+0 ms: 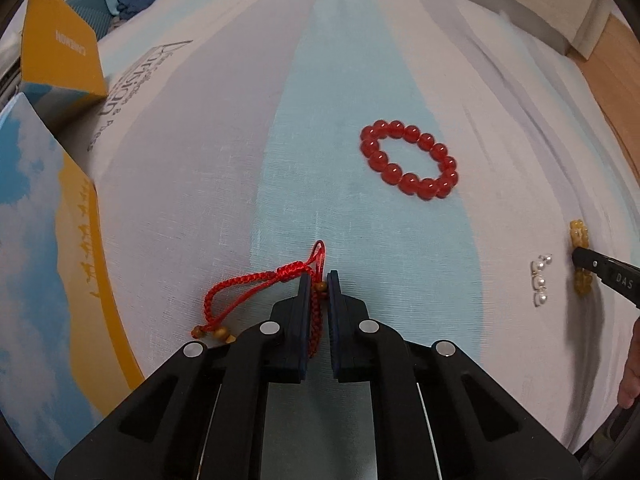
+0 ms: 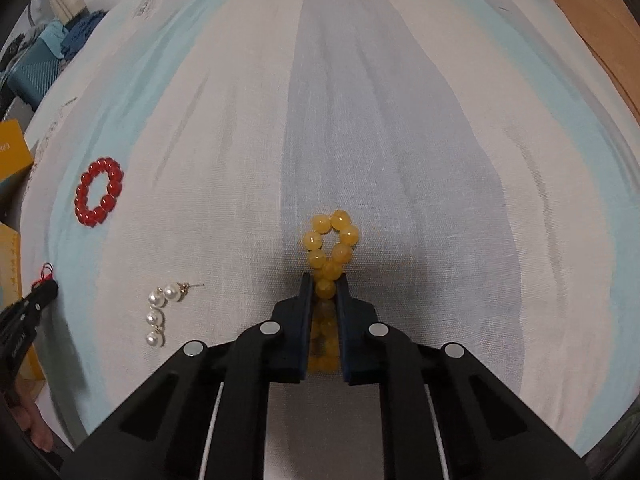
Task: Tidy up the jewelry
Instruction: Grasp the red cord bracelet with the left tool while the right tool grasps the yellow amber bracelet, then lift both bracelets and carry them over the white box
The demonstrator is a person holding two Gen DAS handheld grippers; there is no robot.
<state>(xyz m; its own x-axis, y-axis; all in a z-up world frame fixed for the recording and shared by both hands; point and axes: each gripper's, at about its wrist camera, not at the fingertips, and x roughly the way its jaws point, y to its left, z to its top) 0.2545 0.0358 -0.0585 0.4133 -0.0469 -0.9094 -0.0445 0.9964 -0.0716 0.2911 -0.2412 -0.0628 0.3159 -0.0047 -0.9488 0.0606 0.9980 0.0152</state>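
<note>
Left tongs (image 1: 319, 280): clamped on red cord bracelet (image 1: 256, 284). Right tongs (image 2: 323, 282): clamped on yellow bead bracelet (image 2: 330, 240). Risk: beads squeezed out, dropped.

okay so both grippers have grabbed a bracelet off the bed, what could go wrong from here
1. The left gripper pinches only one strand of the red cord bracelet; its loose loop and wooden beads could drag or snag on the bedsheet.
2. The right gripper squeezes the yellow bead bracelet flat between round beads, which might slip out.
3. The pearl earrings lie nearby and could get knocked.
</note>
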